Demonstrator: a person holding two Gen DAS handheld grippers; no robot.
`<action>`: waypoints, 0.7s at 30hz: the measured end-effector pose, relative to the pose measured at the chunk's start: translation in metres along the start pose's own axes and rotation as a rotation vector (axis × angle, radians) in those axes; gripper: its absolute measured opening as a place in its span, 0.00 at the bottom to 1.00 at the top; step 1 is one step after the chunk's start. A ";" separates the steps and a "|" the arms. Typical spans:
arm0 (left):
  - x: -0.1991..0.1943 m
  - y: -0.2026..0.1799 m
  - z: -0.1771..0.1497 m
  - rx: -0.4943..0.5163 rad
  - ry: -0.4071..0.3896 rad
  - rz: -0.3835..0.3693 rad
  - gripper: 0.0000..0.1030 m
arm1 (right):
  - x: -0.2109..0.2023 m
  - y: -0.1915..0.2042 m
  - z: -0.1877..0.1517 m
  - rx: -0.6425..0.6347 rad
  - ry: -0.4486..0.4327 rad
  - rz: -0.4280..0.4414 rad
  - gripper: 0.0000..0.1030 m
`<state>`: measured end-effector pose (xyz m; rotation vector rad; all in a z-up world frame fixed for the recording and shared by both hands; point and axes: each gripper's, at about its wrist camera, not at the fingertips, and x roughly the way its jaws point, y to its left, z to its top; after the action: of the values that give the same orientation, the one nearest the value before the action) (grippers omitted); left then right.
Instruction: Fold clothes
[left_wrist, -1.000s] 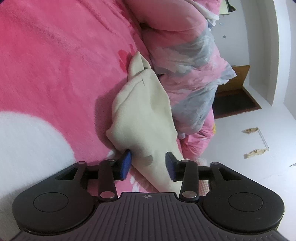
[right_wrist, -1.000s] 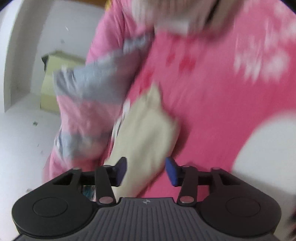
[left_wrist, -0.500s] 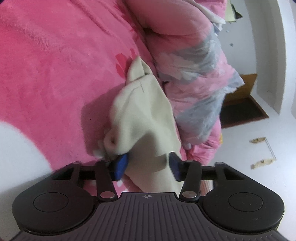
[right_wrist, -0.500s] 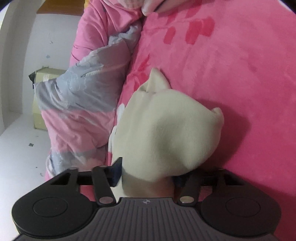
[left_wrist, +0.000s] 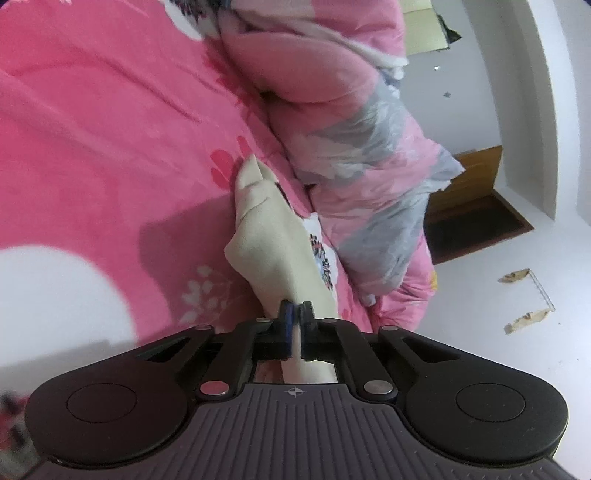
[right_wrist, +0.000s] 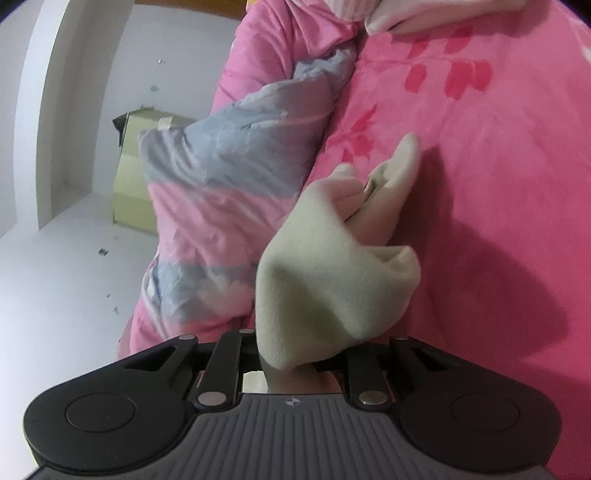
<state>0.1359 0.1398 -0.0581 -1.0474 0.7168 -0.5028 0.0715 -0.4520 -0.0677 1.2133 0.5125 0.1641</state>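
Pink blanket (left_wrist: 92, 155) under cream garment (left_wrist: 273, 251) — left gripper (left_wrist: 295, 317) pinching it, right gripper's (right_wrist: 295, 354) state hidden.

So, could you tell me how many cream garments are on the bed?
1: a cream garment on the pink blanket beside the quilt, pinched by the left gripper; the right gripper's fingertips are hidden.

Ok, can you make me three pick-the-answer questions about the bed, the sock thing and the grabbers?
1. Where does the cream garment lie?
A on the floor
B on the pink bed cover beside the quilt
C in a box

2. What colour are the left hand-held gripper pads?
A blue
B green
C yellow

3. How is the left hand-held gripper?
A wide open
B shut on the garment
C out of sight

Answers: 1 B, it rests on pink fabric; 2 A, blue pads show; 3 B, fingers pinch cloth.
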 end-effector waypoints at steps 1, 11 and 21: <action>-0.013 -0.001 -0.001 0.011 -0.010 -0.011 0.00 | -0.008 -0.002 -0.007 0.002 0.014 0.005 0.18; -0.039 0.018 -0.017 0.029 0.137 0.001 0.16 | -0.034 -0.042 -0.032 0.103 0.059 0.038 0.19; 0.053 0.005 -0.014 0.130 0.081 0.131 0.79 | -0.031 -0.053 -0.034 0.144 0.053 0.057 0.20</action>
<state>0.1610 0.0974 -0.0826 -0.8572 0.8078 -0.4740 0.0209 -0.4533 -0.1160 1.3680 0.5436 0.2117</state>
